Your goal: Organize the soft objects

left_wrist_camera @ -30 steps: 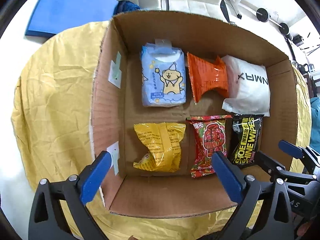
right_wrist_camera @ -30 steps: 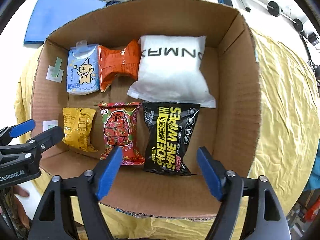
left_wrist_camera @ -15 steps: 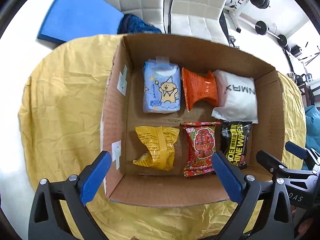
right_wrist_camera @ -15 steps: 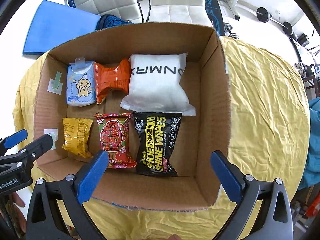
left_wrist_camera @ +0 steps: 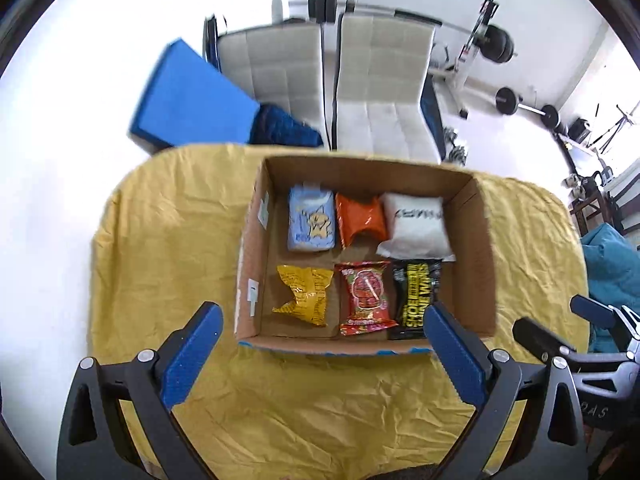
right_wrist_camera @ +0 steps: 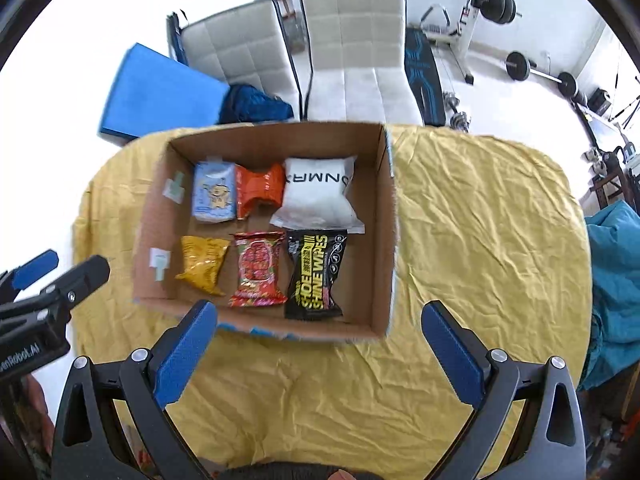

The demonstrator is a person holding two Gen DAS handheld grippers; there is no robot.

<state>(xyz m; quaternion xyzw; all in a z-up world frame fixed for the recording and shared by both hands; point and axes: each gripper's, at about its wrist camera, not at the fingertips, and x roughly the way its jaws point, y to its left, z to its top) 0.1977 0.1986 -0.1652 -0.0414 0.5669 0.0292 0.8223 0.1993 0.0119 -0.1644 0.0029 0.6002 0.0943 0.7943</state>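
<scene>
Six soft packs lie in the cardboard box (right_wrist_camera: 384, 216) on the yellow cloth (right_wrist_camera: 480, 240), toward 12 o'clock of both grippers. The white pack (right_wrist_camera: 320, 196) sits at the box's 1 o'clock, the black wipes pack (right_wrist_camera: 316, 276) at 5. The left gripper (left_wrist_camera: 320, 356) and right gripper (right_wrist_camera: 316, 354) both hang with fingers spread wide, holding nothing.

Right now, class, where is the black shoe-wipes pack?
In the right wrist view, the black shoe-wipes pack lies in the cardboard box, front row, rightmost, beside the red packet and before the white pouch.
</scene>
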